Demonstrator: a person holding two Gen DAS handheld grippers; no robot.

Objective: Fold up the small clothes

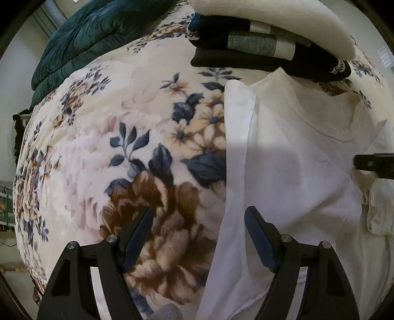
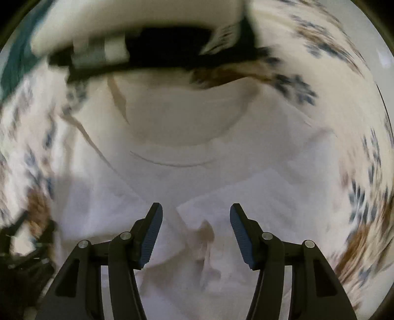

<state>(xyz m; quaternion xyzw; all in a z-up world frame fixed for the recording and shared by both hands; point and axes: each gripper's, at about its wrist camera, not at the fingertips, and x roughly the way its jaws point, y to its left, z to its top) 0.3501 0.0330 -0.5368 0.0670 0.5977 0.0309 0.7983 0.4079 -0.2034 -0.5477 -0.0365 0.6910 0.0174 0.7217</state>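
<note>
A white T-shirt (image 1: 295,160) lies flat on a floral blanket (image 1: 123,123), its collar toward the far side and its left side folded inward. My left gripper (image 1: 198,211) hangs open over the shirt's left edge, one finger above the blanket and the other above the cloth, with nothing between them. The right wrist view is blurred. It shows the shirt (image 2: 184,137) from above, with my right gripper (image 2: 195,206) open over a folded corner and a crumpled bit of cloth. No cloth is pinched. One black finger of the right gripper (image 1: 374,165) shows at the right edge.
Beyond the collar sits a stack of dark folded clothes (image 1: 258,49) with a cream cushion (image 1: 270,14) above it. A teal quilt (image 1: 81,41) lies at the far left. A small cream garment (image 1: 379,206) is bunched at the right. The blanket's left part is bare.
</note>
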